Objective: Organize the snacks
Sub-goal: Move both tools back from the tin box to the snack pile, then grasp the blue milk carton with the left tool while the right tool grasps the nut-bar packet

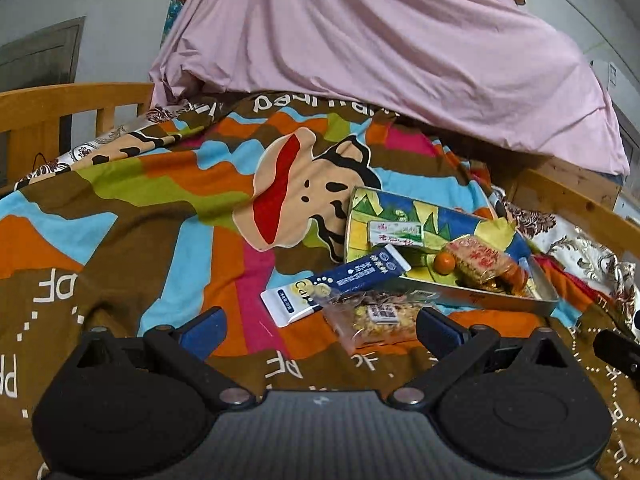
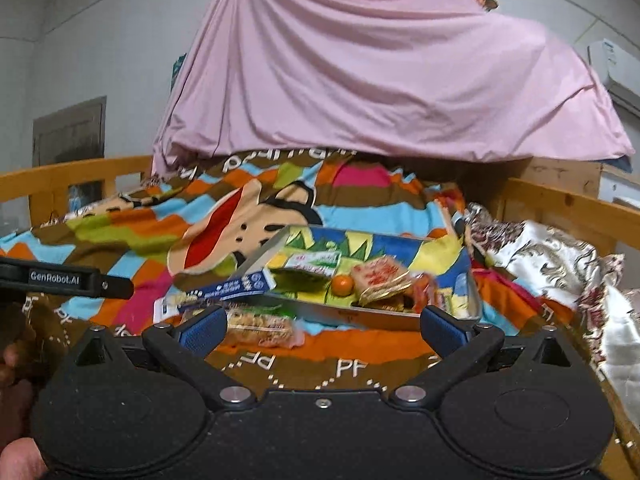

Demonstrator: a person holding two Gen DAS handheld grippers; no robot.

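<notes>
A shallow tin tray [image 1: 500,294] [image 2: 384,316] with a colourful printed bottom lies on the bed quilt. In it are a green-white packet [image 1: 396,233] [image 2: 316,261], a small orange [image 1: 445,262] [image 2: 343,284] and red-printed cracker packs [image 1: 480,260] [image 2: 380,276]. A long blue-white box [image 1: 336,284] [image 2: 232,286] leans on the tray's near rim. A clear bag of nut snack [image 1: 380,318] [image 2: 260,326] lies on the quilt in front of the tray. My left gripper [image 1: 320,328] is open just short of that bag. My right gripper [image 2: 320,328] is open too, holding nothing.
A pink sheet [image 1: 380,48] hangs over a mound at the back. Wooden bed rails [image 1: 60,108] [image 2: 568,208] run along both sides. A patterned white-brown cloth [image 2: 552,264] is bunched at the right. The left gripper's body [image 2: 64,278] and a hand show at the right view's left edge.
</notes>
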